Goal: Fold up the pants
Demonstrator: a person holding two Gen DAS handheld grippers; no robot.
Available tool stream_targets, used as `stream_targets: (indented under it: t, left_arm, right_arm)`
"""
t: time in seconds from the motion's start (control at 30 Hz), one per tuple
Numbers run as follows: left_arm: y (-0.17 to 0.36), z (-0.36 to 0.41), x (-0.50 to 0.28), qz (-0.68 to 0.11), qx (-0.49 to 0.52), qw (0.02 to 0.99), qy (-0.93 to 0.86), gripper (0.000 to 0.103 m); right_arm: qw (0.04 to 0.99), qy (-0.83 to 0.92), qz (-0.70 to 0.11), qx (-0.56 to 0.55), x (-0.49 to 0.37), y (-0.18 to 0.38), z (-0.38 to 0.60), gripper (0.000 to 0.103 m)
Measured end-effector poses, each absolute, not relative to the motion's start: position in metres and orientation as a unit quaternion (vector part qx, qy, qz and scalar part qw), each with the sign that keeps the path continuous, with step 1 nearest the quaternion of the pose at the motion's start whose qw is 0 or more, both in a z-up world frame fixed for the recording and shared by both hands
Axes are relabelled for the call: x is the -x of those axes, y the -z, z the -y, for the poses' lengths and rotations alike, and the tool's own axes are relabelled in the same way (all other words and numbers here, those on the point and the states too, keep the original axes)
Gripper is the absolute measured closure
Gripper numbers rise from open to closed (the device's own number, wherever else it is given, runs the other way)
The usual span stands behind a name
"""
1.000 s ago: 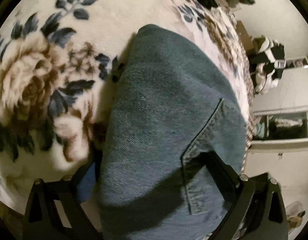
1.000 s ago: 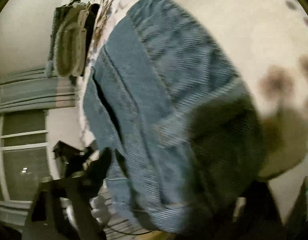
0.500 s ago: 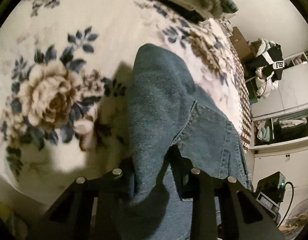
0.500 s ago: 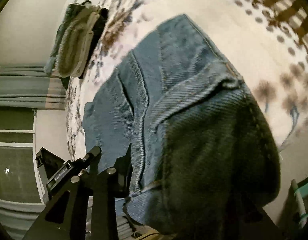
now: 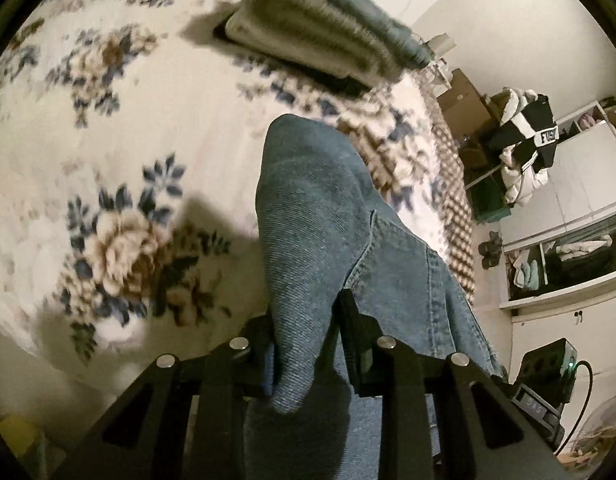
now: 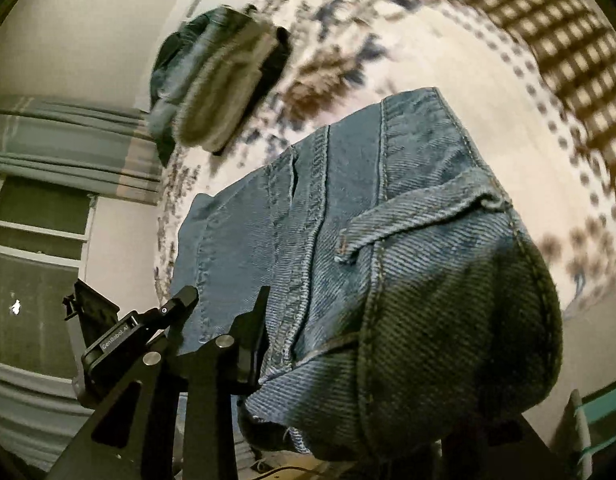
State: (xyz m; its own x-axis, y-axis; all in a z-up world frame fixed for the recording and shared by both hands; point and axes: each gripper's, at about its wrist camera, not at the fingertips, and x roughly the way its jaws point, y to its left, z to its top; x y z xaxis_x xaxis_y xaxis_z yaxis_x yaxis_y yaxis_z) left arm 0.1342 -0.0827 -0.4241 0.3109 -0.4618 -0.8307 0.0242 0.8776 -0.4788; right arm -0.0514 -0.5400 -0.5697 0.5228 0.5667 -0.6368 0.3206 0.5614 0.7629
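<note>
Both tools just closed on jeans, now pinching denim.
Jeans lifted off bed since a second ago; near end hangs from tools, far end trails toward 12 o'clock: fold begun.
Left tool: pocket side, shelves at 3 o'clock.
Right tool: waistband, window at 9 o'clock.

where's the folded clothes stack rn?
The folded clothes stack sits at the far end of the floral blanket, beyond the jeans: top centre in the left wrist view, upper left in the right wrist view.
</note>
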Motion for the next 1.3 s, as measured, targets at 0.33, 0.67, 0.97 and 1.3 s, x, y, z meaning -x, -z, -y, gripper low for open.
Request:
stream_targets:
  t: [0.33, 0.67, 0.97, 1.3]
  left_arm:
    - [0.337, 0.094, -0.224, -0.522, 0.2, 0.809, 0.184, 0.08]
    - [0.274, 0.084, -0.406, -0.48, 0.212, 0.826, 0.204, 0.08]
    - [0.3, 0.069, -0.557, -0.471, 0.201, 0.839, 0.185, 0.08]
    - [0.371, 0.054, -0.59, -0.531, 0.179, 0.816, 0.139, 0.075]
  right_arm:
    - [0.783, -0.092, -0.435, -0.435, -0.043, 0.462, 0.557, 0.068]
    - [0.819, -0.093, -0.383, -0.416, -0.236, 0.382, 0.548, 0.068]
    - [0.822, -0.102, -0.375, -0.417, -0.423, 0.411, 0.535, 0.068]
    - [0.793, -0.089, -0.449, -0.402, -0.48, 0.5, 0.522, 0.064]
